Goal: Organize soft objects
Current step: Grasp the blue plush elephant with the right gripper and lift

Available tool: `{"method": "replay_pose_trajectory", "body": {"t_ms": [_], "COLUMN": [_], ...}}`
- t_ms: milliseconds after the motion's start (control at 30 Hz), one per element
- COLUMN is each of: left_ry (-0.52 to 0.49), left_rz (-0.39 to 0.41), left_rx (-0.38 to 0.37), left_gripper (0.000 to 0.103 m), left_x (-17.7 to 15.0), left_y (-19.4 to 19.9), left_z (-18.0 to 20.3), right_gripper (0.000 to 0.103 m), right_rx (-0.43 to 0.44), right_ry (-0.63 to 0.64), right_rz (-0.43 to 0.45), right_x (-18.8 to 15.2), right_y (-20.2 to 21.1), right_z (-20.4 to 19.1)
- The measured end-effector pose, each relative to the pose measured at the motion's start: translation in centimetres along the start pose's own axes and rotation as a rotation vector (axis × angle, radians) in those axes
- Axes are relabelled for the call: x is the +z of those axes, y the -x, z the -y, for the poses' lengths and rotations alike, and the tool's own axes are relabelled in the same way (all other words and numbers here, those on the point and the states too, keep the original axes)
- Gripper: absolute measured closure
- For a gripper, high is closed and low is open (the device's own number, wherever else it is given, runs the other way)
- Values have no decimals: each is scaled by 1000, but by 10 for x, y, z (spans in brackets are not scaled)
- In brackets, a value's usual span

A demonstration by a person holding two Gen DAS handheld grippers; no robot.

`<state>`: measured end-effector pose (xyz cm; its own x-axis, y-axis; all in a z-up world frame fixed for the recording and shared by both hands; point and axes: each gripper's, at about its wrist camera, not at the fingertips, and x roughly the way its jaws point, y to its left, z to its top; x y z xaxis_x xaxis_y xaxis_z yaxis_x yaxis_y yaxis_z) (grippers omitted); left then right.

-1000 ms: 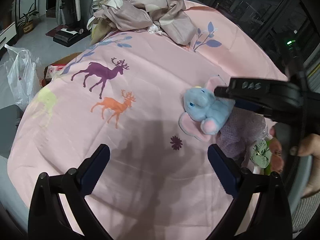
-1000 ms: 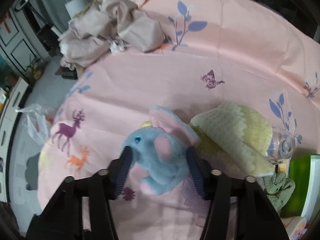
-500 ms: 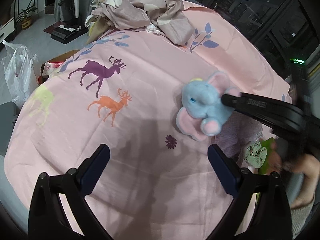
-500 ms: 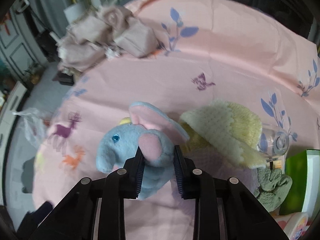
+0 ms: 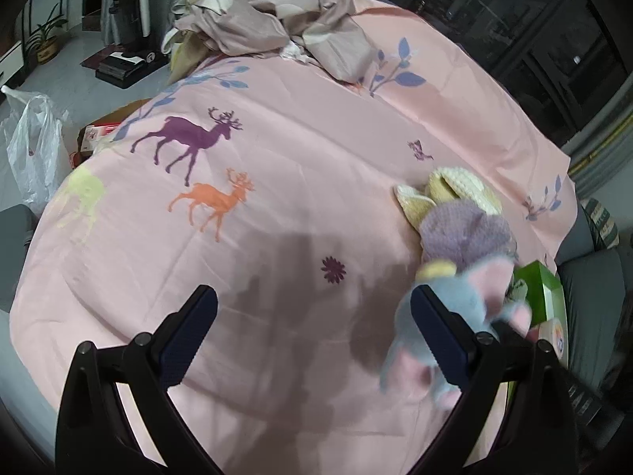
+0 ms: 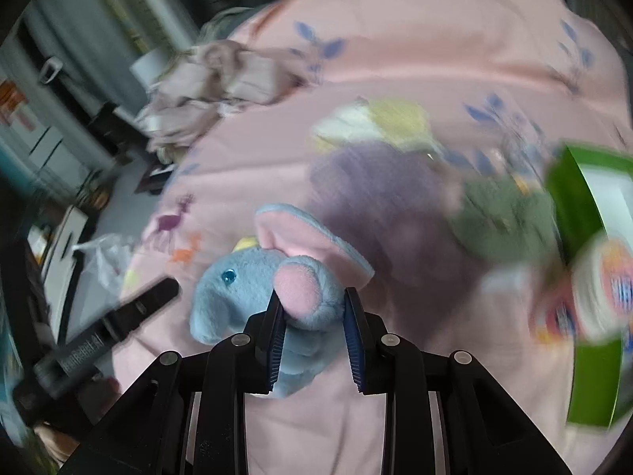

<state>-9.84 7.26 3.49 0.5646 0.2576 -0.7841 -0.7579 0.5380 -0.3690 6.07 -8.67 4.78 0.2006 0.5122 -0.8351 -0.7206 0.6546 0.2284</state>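
Observation:
My right gripper (image 6: 314,308) is shut on a blue plush elephant (image 6: 253,289) with pink ears and holds it above the pink bedsheet (image 6: 435,47). The elephant also shows in the left wrist view (image 5: 459,312), blurred, just behind my left gripper's right finger. My left gripper (image 5: 312,316) is open and empty over the sheet (image 5: 277,138). A purple knitted item (image 5: 463,233) and a yellow knitted item (image 5: 447,186) lie on the sheet at the right; both show in the right wrist view too, purple (image 6: 379,194) and yellow (image 6: 379,122).
A heap of beige bedding (image 5: 277,19) lies at the far end of the bed. A green box (image 6: 585,237), a green cloth (image 6: 502,206) and a printed tub (image 6: 605,289) sit at the right. A white plastic bag (image 5: 31,150) stands on the floor left.
My right gripper has lifted the elephant off the sheet and carried it toward the near right, beside my left gripper. The purple and yellow items are now uncovered.

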Motion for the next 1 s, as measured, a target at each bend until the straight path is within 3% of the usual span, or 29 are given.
{"method": "replay_pose_trajectory", "body": {"t_ms": [233, 533, 633, 700, 833, 1000], "left_ry": [-39, -100, -127, -150, -157, -220], "left_rz": [-12, -106, -145, -171, -271, -326], "left_rx": [-26, -50, -111, -149, -216, -233], "left_gripper": [6, 9, 9, 9, 11, 26], "left_x": [-9, -28, -34, -40, -57, -71], "left_y": [1, -16, -18, -20, -35, -49], "left_z": [14, 29, 35, 41, 52, 70], "right_gripper": [73, 67, 54, 37, 35, 35], "right_rx": [6, 40, 50, 54, 105, 158], "right_ry": [-71, -72, -72, -63, -40, -83], "right_rz": [-17, -89, -45, -8, 6, -105], "right_x": [-25, -29, -23, -22, -18, -20], "right_y": [5, 4, 18, 27, 26, -13], "right_z": [15, 33, 37, 39, 40, 44]}}
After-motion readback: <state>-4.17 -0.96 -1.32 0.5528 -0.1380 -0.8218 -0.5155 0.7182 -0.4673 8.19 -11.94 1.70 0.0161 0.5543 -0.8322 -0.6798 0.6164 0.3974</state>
